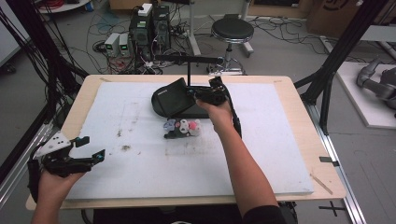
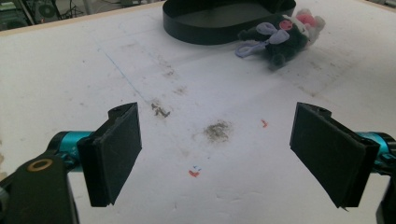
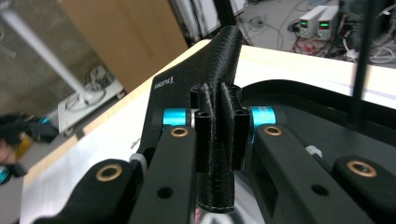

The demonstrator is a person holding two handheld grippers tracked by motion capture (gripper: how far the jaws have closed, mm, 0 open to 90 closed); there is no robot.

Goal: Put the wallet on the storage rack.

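A black leather-like flap [image 1: 169,97] with small white lettering stands tilted up over the left part of a black oval base [image 1: 198,113]. My right gripper [image 1: 191,93] is shut on the flap's edge; in the right gripper view the stitched flap [image 3: 223,51] is pinched between the pads of that gripper [image 3: 219,128]. A small plush toy [image 1: 182,128], black with purple, pink and white parts, lies just in front of the base. My left gripper [image 1: 93,147] hovers open at the board's near left corner. In its own view this gripper [image 2: 217,154] holds nothing, and the toy [image 2: 280,35] lies far ahead.
A white foam board [image 1: 140,163] covers the wooden table [image 1: 322,154]. A thin black pole [image 1: 188,72] with a crossbar rises from the base [image 2: 210,23]. Dirt smudges [image 2: 217,130] mark the board. A stool [image 1: 232,30], cables and electronics stand on the floor behind.
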